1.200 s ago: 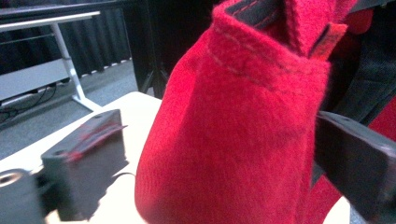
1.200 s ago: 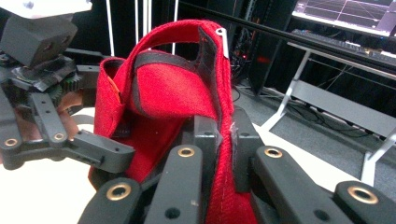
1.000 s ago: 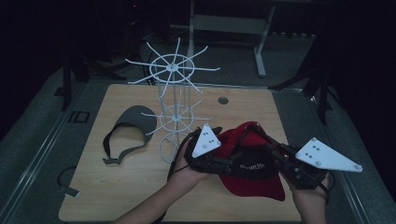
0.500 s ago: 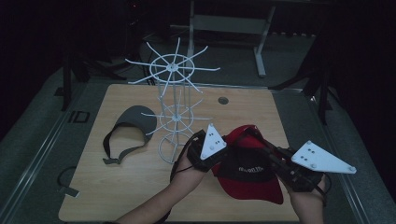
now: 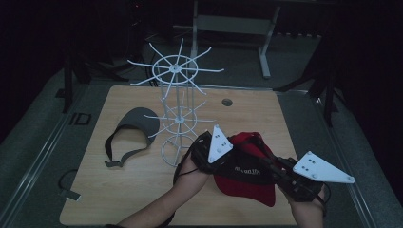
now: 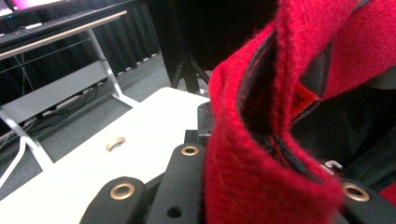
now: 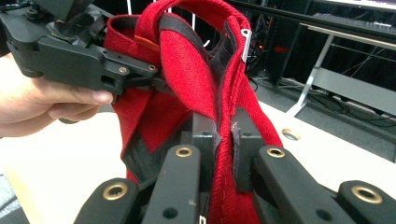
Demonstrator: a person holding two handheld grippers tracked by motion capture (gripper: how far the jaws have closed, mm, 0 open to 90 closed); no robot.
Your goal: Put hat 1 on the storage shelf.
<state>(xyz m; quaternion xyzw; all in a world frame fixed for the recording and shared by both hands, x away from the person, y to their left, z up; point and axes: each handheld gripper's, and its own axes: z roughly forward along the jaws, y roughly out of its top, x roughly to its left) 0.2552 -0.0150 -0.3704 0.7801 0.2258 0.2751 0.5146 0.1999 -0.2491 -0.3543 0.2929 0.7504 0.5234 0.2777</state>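
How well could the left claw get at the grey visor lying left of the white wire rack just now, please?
Probably not yet: the left claw is shut on the red cap. The grey visor lies bare, but the wire rack stands between them.

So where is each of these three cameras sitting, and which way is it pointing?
High view: above the person's side, looking forward and down on the table, white wire rack, grey cap; both forearms enter from below.
Left gripper view: rides the left gripper, looking along its jaws shut on the red cap.
Right gripper view: rides the right gripper, shut on the cap's edge; the other hand shows.
Shared: the red cap, in all three.
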